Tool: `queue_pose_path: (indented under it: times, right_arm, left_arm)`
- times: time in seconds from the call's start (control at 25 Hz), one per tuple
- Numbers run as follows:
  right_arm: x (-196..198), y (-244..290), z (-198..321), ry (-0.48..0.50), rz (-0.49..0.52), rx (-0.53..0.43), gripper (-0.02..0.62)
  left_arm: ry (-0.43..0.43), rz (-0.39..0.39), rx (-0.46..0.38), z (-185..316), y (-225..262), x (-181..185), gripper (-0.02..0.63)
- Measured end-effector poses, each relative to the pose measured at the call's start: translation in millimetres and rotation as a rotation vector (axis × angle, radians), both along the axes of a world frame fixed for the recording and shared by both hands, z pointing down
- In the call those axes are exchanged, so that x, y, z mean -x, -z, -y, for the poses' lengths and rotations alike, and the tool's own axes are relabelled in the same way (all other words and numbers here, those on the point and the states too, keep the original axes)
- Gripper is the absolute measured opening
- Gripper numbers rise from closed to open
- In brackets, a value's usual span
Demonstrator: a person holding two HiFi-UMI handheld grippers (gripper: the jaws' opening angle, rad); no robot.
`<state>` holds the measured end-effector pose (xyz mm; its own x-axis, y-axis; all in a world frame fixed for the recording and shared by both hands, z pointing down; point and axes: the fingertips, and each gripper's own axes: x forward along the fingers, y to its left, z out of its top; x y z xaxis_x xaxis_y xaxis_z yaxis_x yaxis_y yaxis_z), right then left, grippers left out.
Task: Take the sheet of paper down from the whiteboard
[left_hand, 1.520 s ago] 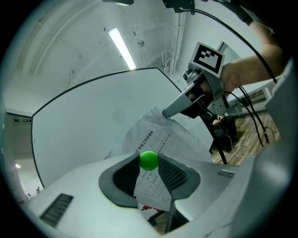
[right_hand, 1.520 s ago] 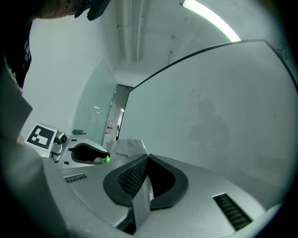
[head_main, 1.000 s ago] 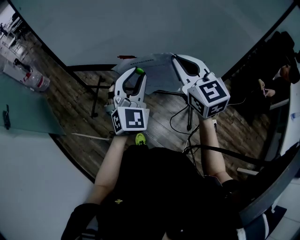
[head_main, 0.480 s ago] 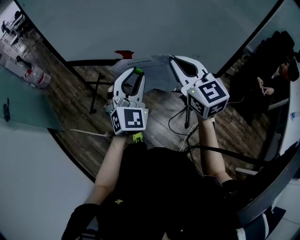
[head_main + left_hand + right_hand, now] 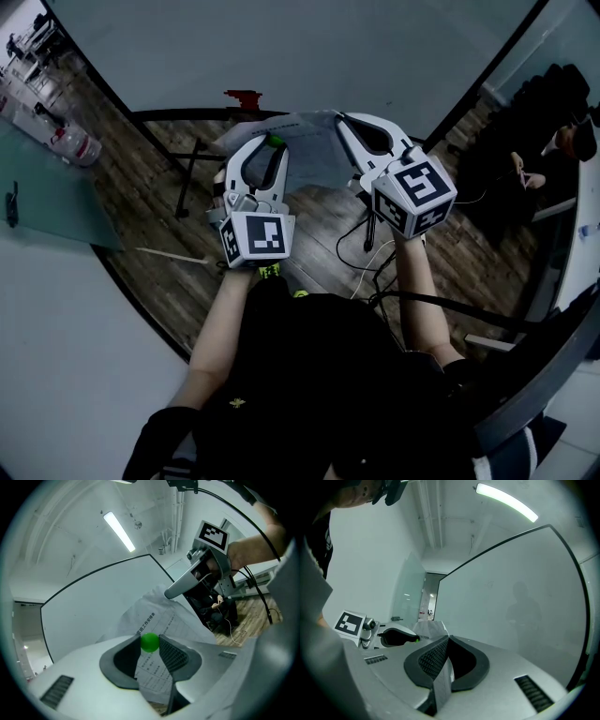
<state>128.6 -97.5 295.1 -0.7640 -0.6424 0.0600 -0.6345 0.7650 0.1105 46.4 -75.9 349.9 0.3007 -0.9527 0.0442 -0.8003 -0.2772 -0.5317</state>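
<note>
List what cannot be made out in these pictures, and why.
Print on the paper: left gripper view, too small to read.
Most of the paper: right gripper view, hidden by the fingers.
Red thing by the whiteboard: head view, too small to identify.
Whiteboard's top: head view, cut off by the edge.

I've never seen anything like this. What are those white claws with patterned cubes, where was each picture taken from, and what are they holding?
No robot here: a person holds a two-jaw gripper in each hand. One picture comes from a camera on the person's head, looking down; the other two ride on the grippers, looking along their jaws. The right gripper pinches a sheet of paper before the whiteboard. The left gripper grips a small green ball, perhaps a magnet, with the same sheet between its jaws.
</note>
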Motion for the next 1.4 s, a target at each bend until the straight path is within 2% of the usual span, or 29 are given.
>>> queue_pose_path:
  times: [0.48, 1.4]
  right_arm:
    - [-10, -2, -32, 0.059, 0.02, 0.009, 0.012]
    - [3, -7, -44, 0.064, 0.065, 0.002, 0.012]
  left_arm:
    - [0.02, 0.017, 0.007, -27, -2, -15, 0.133]
    - [-0.027, 0.046, 0.023, -31, -1, -5, 0.133]
